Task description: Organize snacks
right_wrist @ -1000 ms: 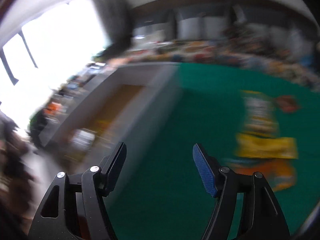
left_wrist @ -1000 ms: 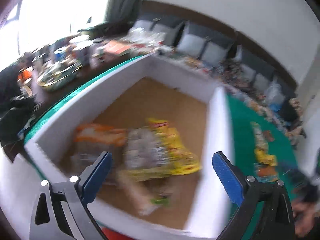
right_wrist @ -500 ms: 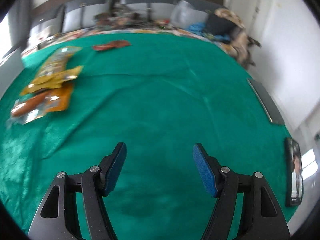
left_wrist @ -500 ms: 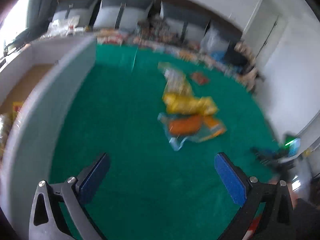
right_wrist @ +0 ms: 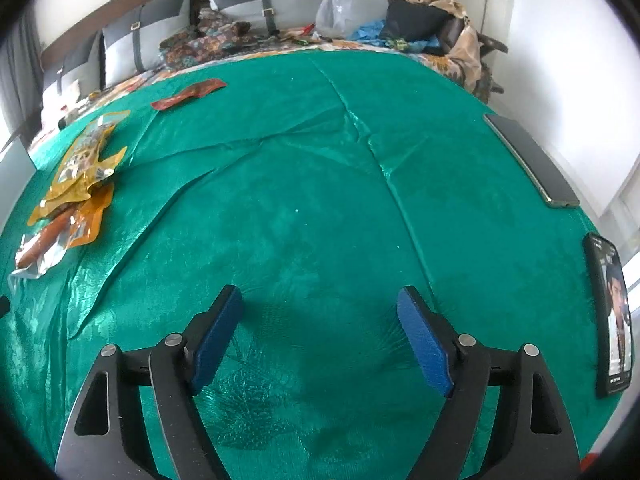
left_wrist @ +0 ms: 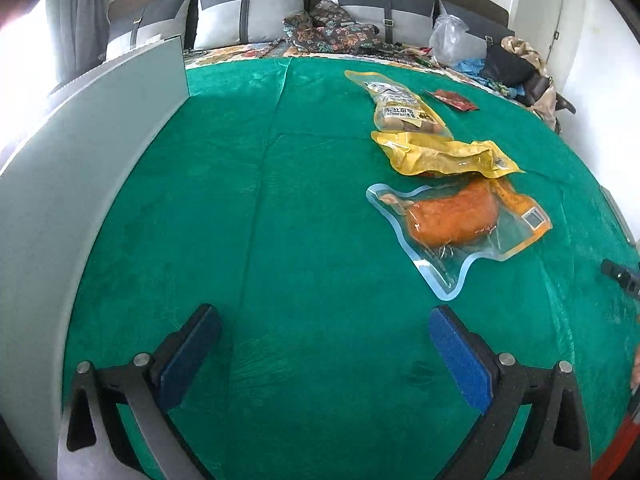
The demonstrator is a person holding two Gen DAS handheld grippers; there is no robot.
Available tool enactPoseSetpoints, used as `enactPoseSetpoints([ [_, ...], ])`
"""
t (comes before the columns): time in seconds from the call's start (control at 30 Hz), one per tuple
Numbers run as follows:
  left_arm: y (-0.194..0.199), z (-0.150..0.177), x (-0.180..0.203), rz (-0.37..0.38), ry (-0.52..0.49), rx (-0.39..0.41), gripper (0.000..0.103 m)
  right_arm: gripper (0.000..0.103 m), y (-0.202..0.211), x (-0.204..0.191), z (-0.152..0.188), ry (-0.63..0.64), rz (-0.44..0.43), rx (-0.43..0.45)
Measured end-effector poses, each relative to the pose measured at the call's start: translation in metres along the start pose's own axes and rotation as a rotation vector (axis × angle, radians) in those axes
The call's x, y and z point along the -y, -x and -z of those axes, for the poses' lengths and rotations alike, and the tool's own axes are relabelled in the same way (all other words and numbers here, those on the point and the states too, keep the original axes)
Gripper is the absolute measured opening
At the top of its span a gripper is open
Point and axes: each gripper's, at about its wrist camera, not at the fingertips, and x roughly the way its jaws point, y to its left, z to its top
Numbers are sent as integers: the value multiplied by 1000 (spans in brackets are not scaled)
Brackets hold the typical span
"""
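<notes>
Several snack packets lie on the green cloth. Nearest is a clear pouch with an orange sausage, behind it a crumpled yellow bag, a yellow peanut pack and a small red packet. My left gripper hovers open over bare cloth, short and left of the sausage pouch. My right gripper is over bare cloth with nothing between its fingers, and its jaws are opening. The right wrist view has the sausage pouch, yellow bags and red packet far left.
The white wall of a box runs along the left. Two phones lie on the cloth's right edge. Grey cushions, patterned fabric and bags crowd the far side. A dark object pokes in at the right.
Both grippers swung right, away from the box with snacks inside, out over the green cloth. The left one then closed in on the loose packets; the right one's jaws spread wider.
</notes>
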Motion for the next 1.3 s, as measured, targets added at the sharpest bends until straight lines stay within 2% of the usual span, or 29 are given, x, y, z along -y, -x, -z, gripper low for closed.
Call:
enactPoseSetpoints([
  [0.17, -4, -1, 9, -57, -41, -16, 103, 83, -1, 0, 0, 0, 0, 0],
  [1.3, -4, 0, 7, -51, -36, -14, 103, 84, 0, 2, 0, 1, -1, -2],
])
